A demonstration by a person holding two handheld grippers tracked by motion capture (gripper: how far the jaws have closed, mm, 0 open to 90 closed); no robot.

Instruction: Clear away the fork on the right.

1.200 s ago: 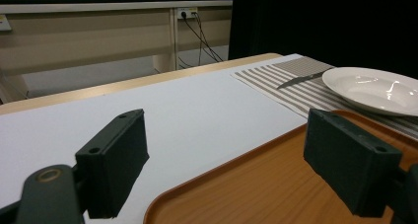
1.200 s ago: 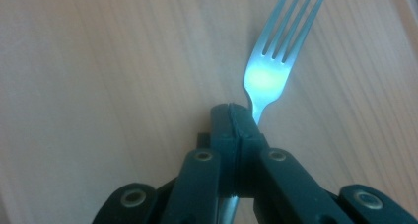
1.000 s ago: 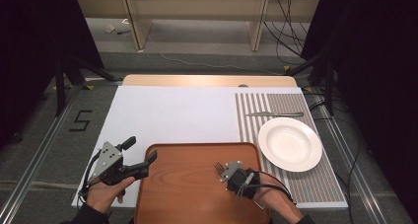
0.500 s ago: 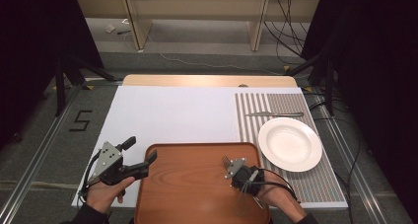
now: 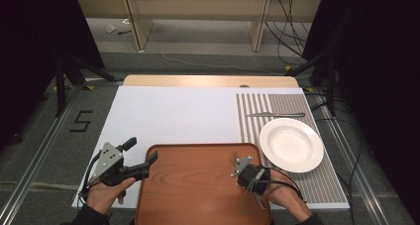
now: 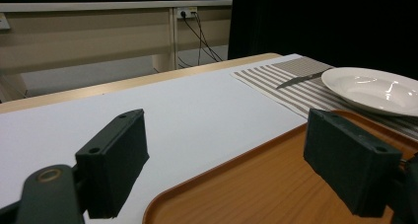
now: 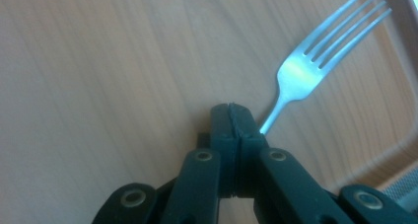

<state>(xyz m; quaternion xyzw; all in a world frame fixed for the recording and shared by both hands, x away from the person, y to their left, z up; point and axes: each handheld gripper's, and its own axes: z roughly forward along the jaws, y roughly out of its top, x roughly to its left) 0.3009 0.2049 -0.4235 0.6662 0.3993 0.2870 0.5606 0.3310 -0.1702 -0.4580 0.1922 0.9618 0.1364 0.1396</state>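
Gripping a silver fork (image 7: 315,56) by its handle, the right gripper (image 5: 246,174) hovered with clenched jaws over the wooden tray (image 5: 193,185) at the lower centre of the high view, while the left gripper (image 5: 141,158) rested with jaws released at the tray's left edge.

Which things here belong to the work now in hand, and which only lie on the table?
In the work:
- fork, clamped in the right gripper
- wooden tray under it

Lying about:
- white plate
- knife
- striped mat
- left gripper, fingers apart, holding nothing
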